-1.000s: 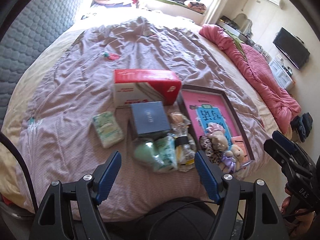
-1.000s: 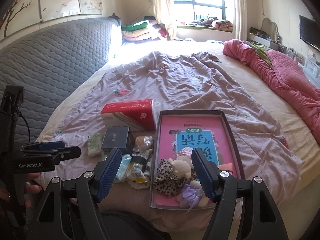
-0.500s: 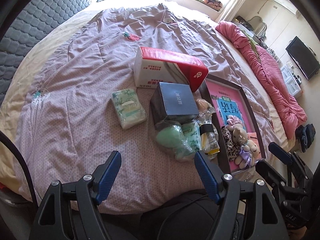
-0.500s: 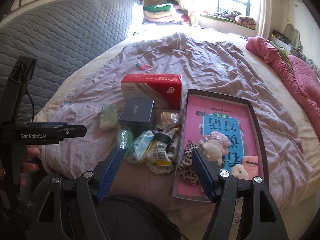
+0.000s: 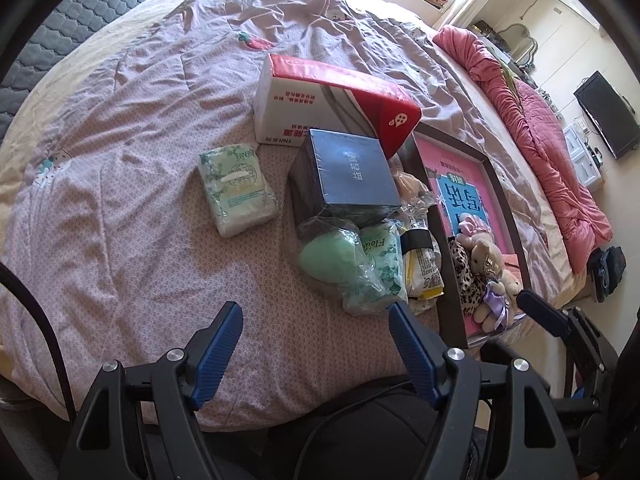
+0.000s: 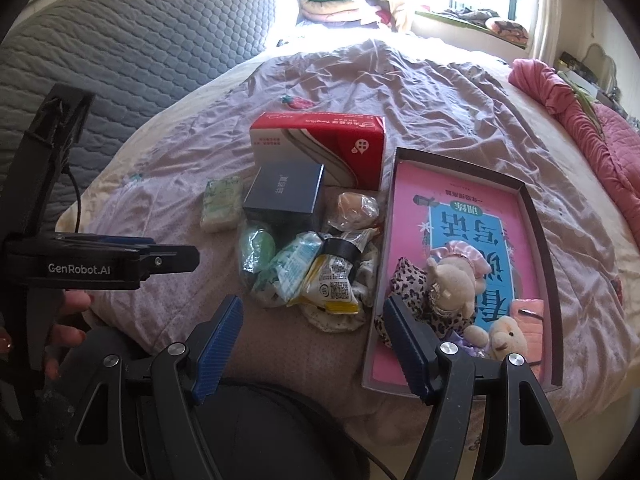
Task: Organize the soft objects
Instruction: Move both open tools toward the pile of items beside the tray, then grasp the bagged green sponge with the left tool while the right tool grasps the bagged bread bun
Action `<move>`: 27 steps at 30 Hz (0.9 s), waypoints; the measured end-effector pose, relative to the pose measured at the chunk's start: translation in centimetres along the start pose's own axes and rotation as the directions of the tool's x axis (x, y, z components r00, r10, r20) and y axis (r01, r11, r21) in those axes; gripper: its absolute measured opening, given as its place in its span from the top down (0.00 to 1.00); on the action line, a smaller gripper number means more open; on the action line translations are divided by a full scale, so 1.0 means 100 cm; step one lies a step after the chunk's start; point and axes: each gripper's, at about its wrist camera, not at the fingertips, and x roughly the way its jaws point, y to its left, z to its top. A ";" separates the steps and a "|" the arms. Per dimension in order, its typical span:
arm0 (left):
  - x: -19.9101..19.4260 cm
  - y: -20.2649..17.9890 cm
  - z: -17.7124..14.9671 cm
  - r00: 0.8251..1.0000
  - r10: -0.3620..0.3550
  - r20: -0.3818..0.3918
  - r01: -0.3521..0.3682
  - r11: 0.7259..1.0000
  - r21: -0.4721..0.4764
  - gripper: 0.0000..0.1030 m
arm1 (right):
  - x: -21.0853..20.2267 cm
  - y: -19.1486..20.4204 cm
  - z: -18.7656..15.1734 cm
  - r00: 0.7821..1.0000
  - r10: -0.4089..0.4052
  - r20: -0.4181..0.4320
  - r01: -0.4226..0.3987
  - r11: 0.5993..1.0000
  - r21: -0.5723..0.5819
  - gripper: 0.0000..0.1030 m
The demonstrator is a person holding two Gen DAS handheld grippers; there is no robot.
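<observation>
A: Your claws?
B: Left gripper (image 5: 314, 330) & right gripper (image 6: 310, 326) both spread, nothing btwn.
A: Soft stuff?
B: Plush toys (image 6: 452, 284) in tray (image 6: 536, 216); green sponge (image 5: 332, 254) on quilt (image 5: 120, 200) by navy box (image 5: 352, 172).

Your bed (image 6: 460, 92), spread with a rumpled mauve quilt (image 5: 132, 128): on it lie a red-and-white tissue box (image 6: 320, 140), a dark blue box (image 6: 286, 194), a green tissue pack (image 5: 236, 188), a cluster of plastic-wrapped packets (image 6: 316, 268), and an open shallow box (image 6: 540, 220) beside them; a pink blanket (image 5: 536, 128) lies bunched along the far edge.
</observation>
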 end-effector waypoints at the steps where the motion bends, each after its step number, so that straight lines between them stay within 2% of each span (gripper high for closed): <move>1: 0.003 -0.001 0.002 1.000 0.000 -0.002 0.000 1.000 0.000 0.27 | 0.003 0.002 0.000 1.000 0.002 -0.007 -0.002 1.000 -0.006 0.28; 6: 0.021 -0.005 0.010 0.999 -0.020 -0.032 0.019 1.000 -0.018 0.27 | 0.013 -0.001 0.000 1.000 0.009 -0.029 -0.009 1.000 -0.005 0.28; 12: 0.044 -0.004 0.022 0.998 -0.015 -0.067 0.013 0.999 -0.034 0.27 | 0.026 -0.019 0.006 0.999 -0.032 -0.036 0.035 0.998 0.059 0.28; 21: 0.067 -0.002 0.031 0.995 -0.012 -0.096 0.008 0.999 -0.041 0.27 | 0.050 -0.038 0.043 0.997 -0.076 -0.015 0.077 0.995 0.071 0.28; 24: 0.073 0.003 0.032 0.994 -0.006 -0.108 0.001 0.999 -0.042 0.27 | 0.065 -0.044 0.059 0.995 -0.096 -0.023 0.096 0.995 0.016 0.28; 27: 0.078 0.008 0.034 0.993 -0.031 -0.116 0.025 0.998 -0.057 0.27 | 0.082 -0.048 0.070 0.994 -0.094 -0.054 0.091 0.995 -0.050 0.28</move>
